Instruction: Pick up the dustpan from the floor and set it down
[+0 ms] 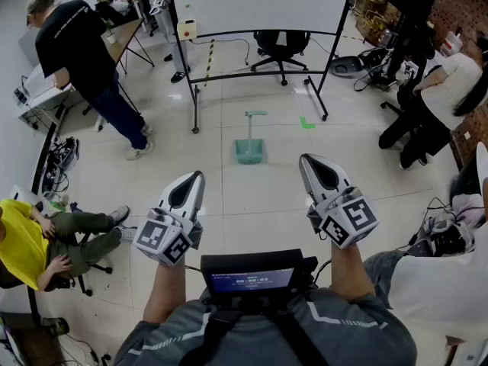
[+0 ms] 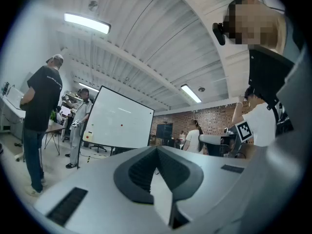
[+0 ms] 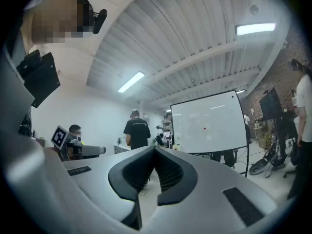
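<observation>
A teal dustpan [image 1: 249,150] stands on the pale tiled floor with its long handle [image 1: 254,120] upright, a few tiles ahead of me and midway between my hands. My left gripper [image 1: 199,174] is held level at the lower left, short of the dustpan, its jaws closed tip to tip with nothing in them. My right gripper [image 1: 304,158] is level at the lower right, also shut and empty. The dustpan does not show in either gripper view. In those views the left gripper [image 2: 157,147] and right gripper [image 3: 155,147] each show their jaws meeting.
A wheeled whiteboard stand [image 1: 259,6] and an office chair [image 1: 280,48] lie beyond the dustpan. A person in black [image 1: 84,59] stands at the far left. Another person in yellow [image 1: 23,242] sits at the left, and one crouches at the right [image 1: 435,105]. Green tape [image 1: 307,123] marks the floor.
</observation>
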Demonstrator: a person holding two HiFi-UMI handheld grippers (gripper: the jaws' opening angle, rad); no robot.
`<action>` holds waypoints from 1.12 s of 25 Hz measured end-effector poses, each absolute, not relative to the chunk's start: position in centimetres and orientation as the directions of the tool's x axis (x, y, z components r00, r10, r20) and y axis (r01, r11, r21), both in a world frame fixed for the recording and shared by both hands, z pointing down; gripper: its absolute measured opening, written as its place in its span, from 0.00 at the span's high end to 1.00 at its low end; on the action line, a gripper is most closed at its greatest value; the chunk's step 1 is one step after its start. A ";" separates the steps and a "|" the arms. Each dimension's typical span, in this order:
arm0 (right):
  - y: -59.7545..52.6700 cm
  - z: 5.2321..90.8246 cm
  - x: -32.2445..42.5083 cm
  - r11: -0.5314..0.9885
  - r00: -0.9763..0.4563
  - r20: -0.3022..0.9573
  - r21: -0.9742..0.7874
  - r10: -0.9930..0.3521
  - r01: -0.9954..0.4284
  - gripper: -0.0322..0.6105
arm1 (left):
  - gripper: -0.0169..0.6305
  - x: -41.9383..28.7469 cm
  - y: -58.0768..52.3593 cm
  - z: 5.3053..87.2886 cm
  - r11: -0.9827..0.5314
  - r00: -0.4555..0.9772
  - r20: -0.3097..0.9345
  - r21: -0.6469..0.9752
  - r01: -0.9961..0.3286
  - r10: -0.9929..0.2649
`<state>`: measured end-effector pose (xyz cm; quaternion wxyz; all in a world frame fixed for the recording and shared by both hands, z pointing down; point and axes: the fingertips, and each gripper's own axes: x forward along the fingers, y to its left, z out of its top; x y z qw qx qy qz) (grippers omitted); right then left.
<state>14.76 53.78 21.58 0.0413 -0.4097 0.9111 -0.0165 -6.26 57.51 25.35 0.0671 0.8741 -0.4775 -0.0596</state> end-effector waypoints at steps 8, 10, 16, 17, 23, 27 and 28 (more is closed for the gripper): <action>54.1 22.3 12.8 0.647 -0.644 -0.059 -0.070 -0.762 -0.759 0.92 | 0.93 -9.0 57.8 25.7 -0.509 0.508 -0.058 0.195 -0.838 -0.859; 53.8 22.6 12.0 0.644 -0.641 -0.060 -0.068 -0.765 -0.762 0.92 | 0.93 -9.5 57.3 25.9 -0.526 0.526 -0.057 0.195 -0.828 -0.849; 51.9 23.0 9.1 0.636 -0.633 -0.055 -0.073 -0.772 -0.768 0.92 | 0.93 -11.5 55.5 26.4 -0.567 0.568 -0.053 0.186 -0.802 -0.821; 51.3 23.0 9.0 0.639 -0.637 -0.055 -0.072 -0.769 -0.766 0.92 | 0.93 -11.5 54.9 26.5 -0.569 0.570 -0.052 0.187 -0.801 -0.820; 43.9 24.5 9.8 0.662 -0.659 -0.061 -0.064 -0.749 -0.747 0.92 | 0.93 -10.5 47.6 27.7 -0.547 0.547 -0.051 0.173 -0.819 -0.836; 36.0 25.1 12.0 0.678 -0.673 -0.078 -0.063 -0.735 -0.733 0.92 | 0.93 -8.3 40.2 27.7 -0.533 0.531 -0.055 0.156 -0.832 -0.846; 33.7 25.0 12.5 0.682 -0.678 -0.078 -0.060 -0.731 -0.729 0.92 | 0.93 -7.8 38.1 27.5 -0.528 0.526 -0.057 0.156 -0.835 -0.849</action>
